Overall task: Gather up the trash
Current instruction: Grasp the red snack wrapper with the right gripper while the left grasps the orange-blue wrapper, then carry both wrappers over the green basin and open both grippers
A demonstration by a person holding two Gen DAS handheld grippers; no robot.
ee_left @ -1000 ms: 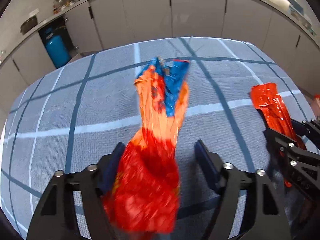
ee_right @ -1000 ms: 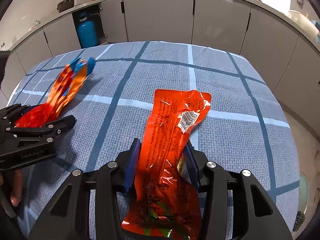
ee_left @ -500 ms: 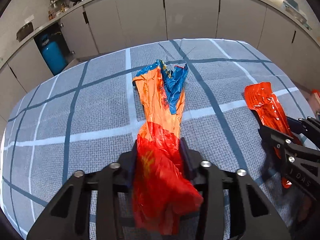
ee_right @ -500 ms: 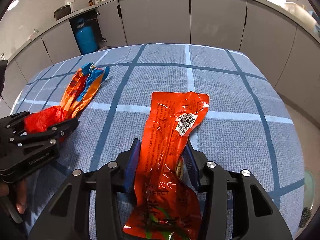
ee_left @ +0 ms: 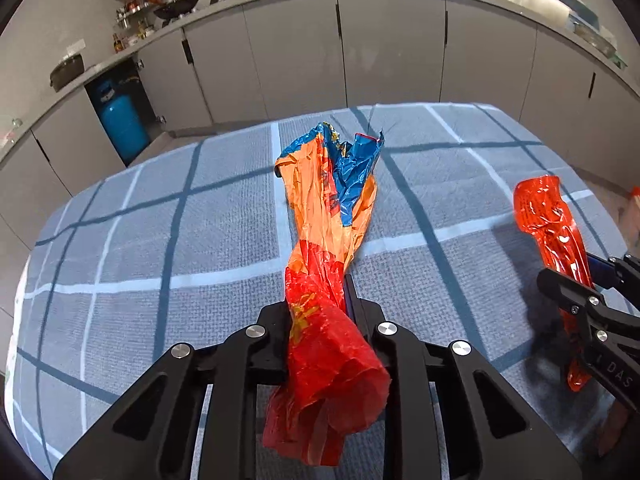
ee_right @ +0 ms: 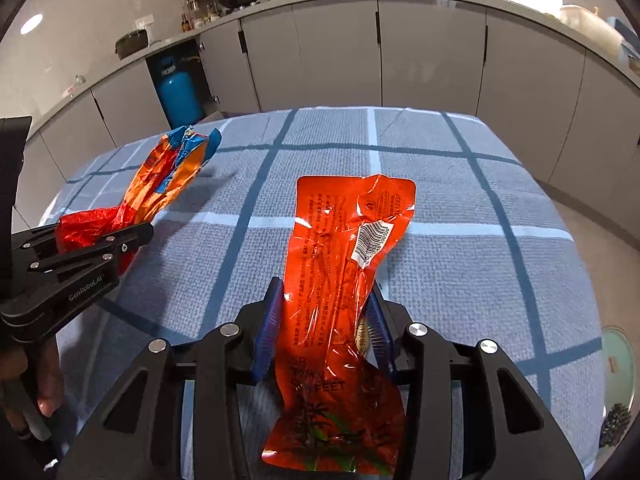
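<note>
The left hand-held gripper (ee_left: pixel 318 300) is clamped on the twisted red end of a crumpled orange-and-blue snack bag (ee_left: pixel 330 216), whose far end reaches out over the blue checked tablecloth (ee_left: pixel 200 220) on the table. The right hand-held gripper (ee_right: pixel 324 312) is closed on a glossy red wrapper (ee_right: pixel 344 248) bearing a barcode label (ee_right: pixel 370 240); the wrapper stands up and forward from between the blue pads (ee_right: pixel 267 320). A blue gas cylinder (ee_right: pixel 178 94) stands among the grey cabinets (ee_right: pixel 336 52) behind.
</note>
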